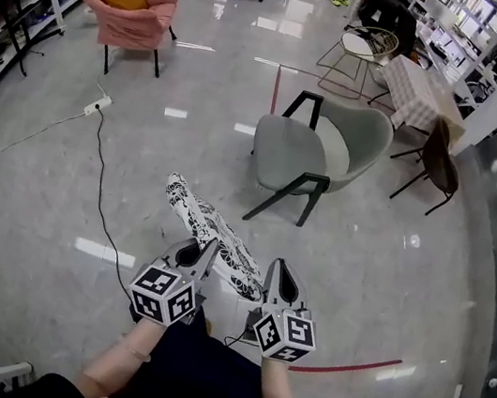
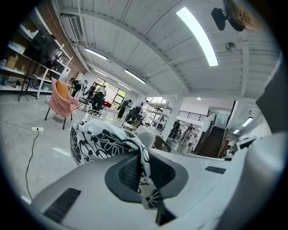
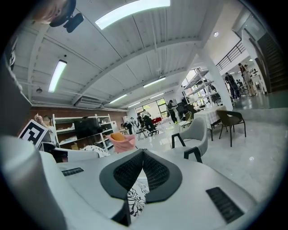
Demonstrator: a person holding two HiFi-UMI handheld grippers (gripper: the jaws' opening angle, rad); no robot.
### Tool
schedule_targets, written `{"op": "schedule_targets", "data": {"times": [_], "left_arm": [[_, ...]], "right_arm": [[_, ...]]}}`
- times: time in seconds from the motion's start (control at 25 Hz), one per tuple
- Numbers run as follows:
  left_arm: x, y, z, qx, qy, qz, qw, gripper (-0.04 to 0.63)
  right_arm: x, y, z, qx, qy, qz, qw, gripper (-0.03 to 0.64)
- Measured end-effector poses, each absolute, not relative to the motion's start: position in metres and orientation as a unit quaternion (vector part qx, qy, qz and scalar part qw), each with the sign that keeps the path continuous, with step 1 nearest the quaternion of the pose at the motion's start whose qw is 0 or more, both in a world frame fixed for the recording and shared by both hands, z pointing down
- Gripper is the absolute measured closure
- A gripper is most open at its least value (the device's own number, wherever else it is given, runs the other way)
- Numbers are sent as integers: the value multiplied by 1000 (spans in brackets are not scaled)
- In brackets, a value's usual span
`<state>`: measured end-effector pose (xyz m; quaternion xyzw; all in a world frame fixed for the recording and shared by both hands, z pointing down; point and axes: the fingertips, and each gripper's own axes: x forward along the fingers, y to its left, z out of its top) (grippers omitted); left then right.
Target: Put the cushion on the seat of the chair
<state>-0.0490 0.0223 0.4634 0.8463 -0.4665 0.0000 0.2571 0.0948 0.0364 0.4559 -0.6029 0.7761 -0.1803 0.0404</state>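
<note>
A black-and-white patterned cushion point(image 1: 210, 228) hangs above the floor between both grippers. My left gripper point(image 1: 210, 249) is shut on its near left edge, and the fabric point(image 2: 101, 140) bulges out past the pads in the left gripper view. My right gripper point(image 1: 275, 267) is shut on the near right corner; a fold of the print point(image 3: 134, 198) shows below its pads. The grey chair point(image 1: 323, 154) with black legs stands ahead and slightly right, its seat point(image 1: 281, 150) bare. The chair point(image 3: 198, 134) also shows in the right gripper view.
A pink armchair point(image 1: 133, 16) with an orange pillow stands far left. A power strip point(image 1: 98, 105) and its cable point(image 1: 100, 205) run across the floor on the left. A checked table point(image 1: 420, 92), a dark chair point(image 1: 440, 165) and a wire chair point(image 1: 360, 51) stand beyond. Shelves point(image 1: 14, 18) line the left wall.
</note>
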Motion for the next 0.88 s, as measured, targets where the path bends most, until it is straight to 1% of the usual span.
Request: {"op": "schedule_targets", "data": {"times": [0.48, 0.88], "left_arm": [[-40, -8, 465, 843, -467, 5, 266, 566], [-29, -58, 471, 845, -460, 12, 272, 566]], "right_arm": [[104, 6, 459, -607, 771, -190, 38, 621], [112, -39, 463, -611, 767, -194, 38, 621]]}}
